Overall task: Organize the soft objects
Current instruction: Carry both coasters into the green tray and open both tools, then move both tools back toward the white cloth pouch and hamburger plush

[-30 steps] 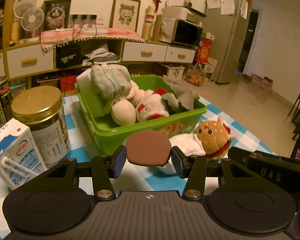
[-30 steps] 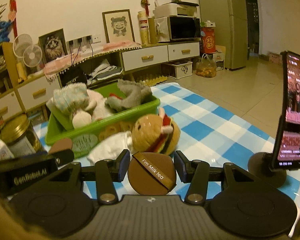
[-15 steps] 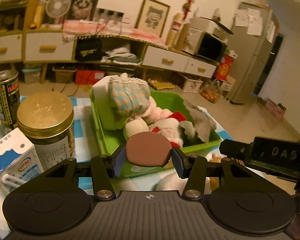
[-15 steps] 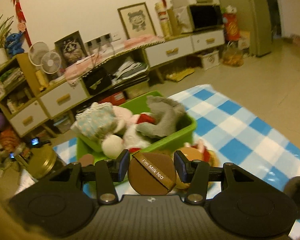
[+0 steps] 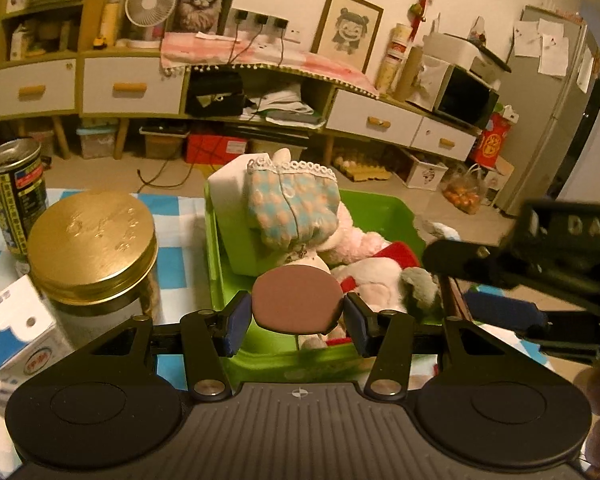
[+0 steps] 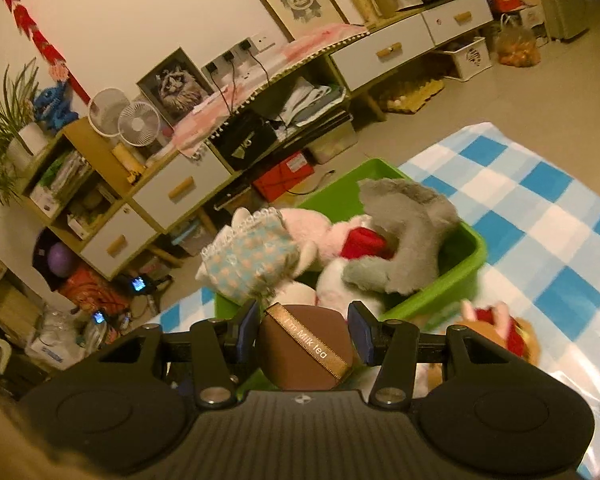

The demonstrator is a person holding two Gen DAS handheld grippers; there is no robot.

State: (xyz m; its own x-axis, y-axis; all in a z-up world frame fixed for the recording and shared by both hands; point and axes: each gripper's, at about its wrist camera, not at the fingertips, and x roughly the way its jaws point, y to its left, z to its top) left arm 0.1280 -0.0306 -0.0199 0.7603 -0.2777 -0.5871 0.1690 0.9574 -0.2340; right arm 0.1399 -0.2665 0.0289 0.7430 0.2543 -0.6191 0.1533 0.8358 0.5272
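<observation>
Since a second ago both grippers have risen and tipped forward: the green plastic bin has slid from mid-frame down toward the fingers in both views, and the phone on its stand has left the right wrist view.

The blue-and-white checked tablecloth fills the right half of the right wrist view. The bin sits at centre in both views, packed with soft toys: a doll in a blue-and-peach dotted lace-trimmed dress, a pink plush, a grey plush and a white-and-red plush. A burger-shaped plush lies outside the bin on the cloth, lower right of the right wrist view, just beyond the right-hand finger.

At left of the left wrist view stand a gold-lidded glass jar, a white-and-blue milk carton and a dark printed can; their print is too small to read.

The left gripper is clamped on a plain round brown cushion puff, held over the bin's near edge. The right gripper pinches a matching round brown puff, its gold ribbon reading "I'm Milk tea". In the left wrist view the right gripper's body at the right edge reads "DAS".
</observation>
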